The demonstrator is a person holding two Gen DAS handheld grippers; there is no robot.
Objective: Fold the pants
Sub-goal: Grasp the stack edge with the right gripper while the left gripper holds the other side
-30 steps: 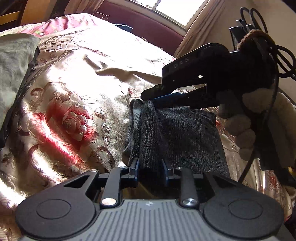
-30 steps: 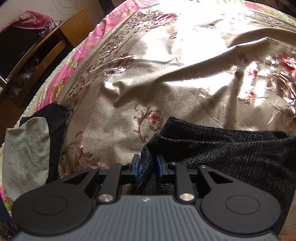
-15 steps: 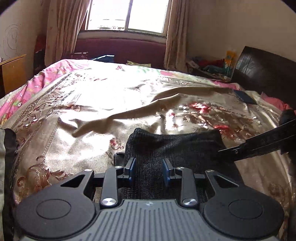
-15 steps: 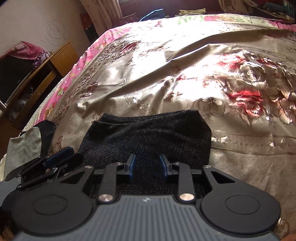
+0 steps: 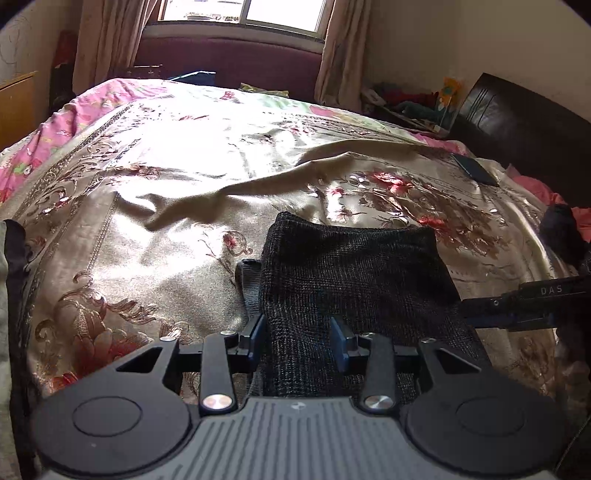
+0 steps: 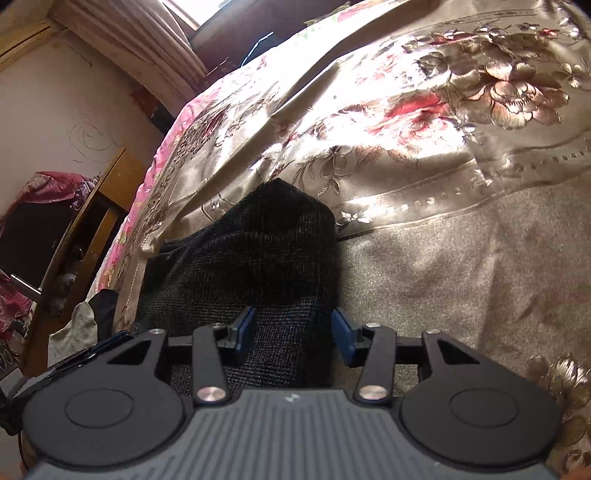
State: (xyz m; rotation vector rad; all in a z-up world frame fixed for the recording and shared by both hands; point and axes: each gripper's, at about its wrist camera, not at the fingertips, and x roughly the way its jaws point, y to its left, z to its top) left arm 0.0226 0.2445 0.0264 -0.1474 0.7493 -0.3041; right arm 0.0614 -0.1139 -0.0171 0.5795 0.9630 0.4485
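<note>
The dark grey pants [image 5: 351,269] lie folded into a compact rectangle on the gold floral bedspread [image 5: 166,229]. My left gripper [image 5: 299,336] is open, its blue pads either side of the pants' near edge. The right gripper's fingers [image 5: 517,306] reach in from the right beside the fold. In the right wrist view the pants [image 6: 251,258] fill the middle, and my right gripper [image 6: 293,332] is open over their near right edge.
A dark phone [image 5: 474,170] lies on the bed's far right near the dark headboard [image 5: 517,118]. Grey and black clothes [image 5: 7,295] lie at the left edge. A wooden cabinet [image 6: 74,229] stands beside the bed. A window with curtains [image 5: 240,14] is beyond.
Both grippers have let go of the pants and opened wider. The pants now lie flat and folded on the bed. The right gripper has tilted and shifted towards the pants' right edge.
</note>
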